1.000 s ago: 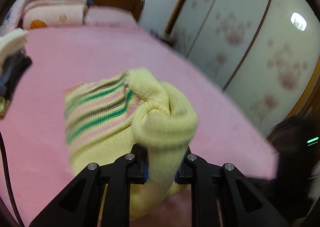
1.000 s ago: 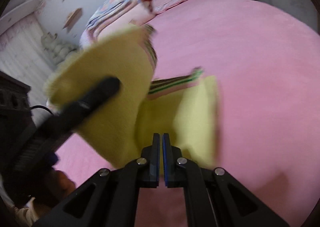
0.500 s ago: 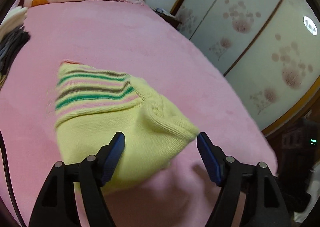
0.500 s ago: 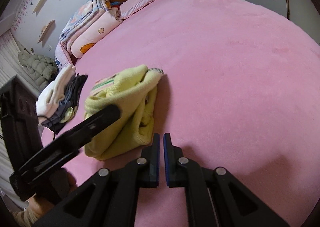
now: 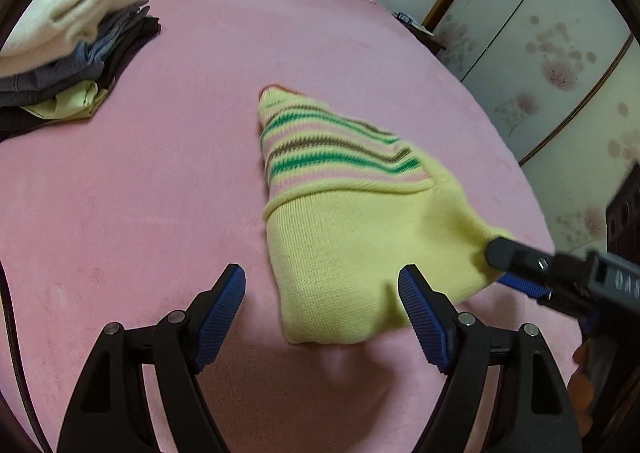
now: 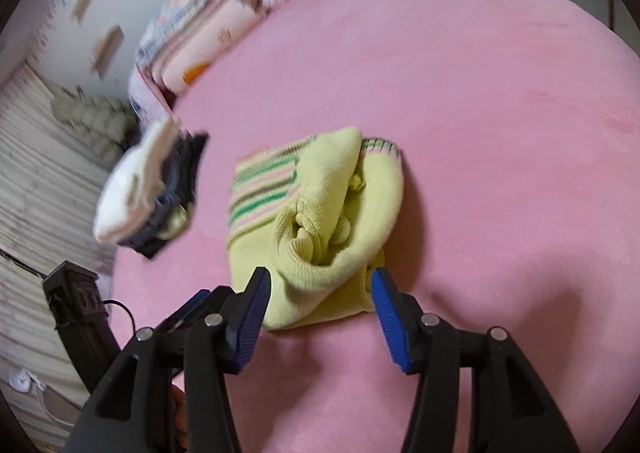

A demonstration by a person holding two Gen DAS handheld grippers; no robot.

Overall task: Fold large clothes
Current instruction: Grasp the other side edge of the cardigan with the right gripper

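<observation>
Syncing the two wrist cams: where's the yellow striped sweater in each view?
Left wrist: the yellow striped sweater lies right of centre on the pink bed, its near edge between the open fingers of the left hand-held gripper.
Right wrist: the sweater lies at centre, just beyond the open right hand-held gripper.
Shared landmark: the stack of folded clothes, left of the sweater in both.

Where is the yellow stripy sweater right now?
The folded yellow knit sweater with green and pink stripes lies on the pink bed cover, to the right of the stack of folded clothes and just ahead of both open grippers.
</observation>
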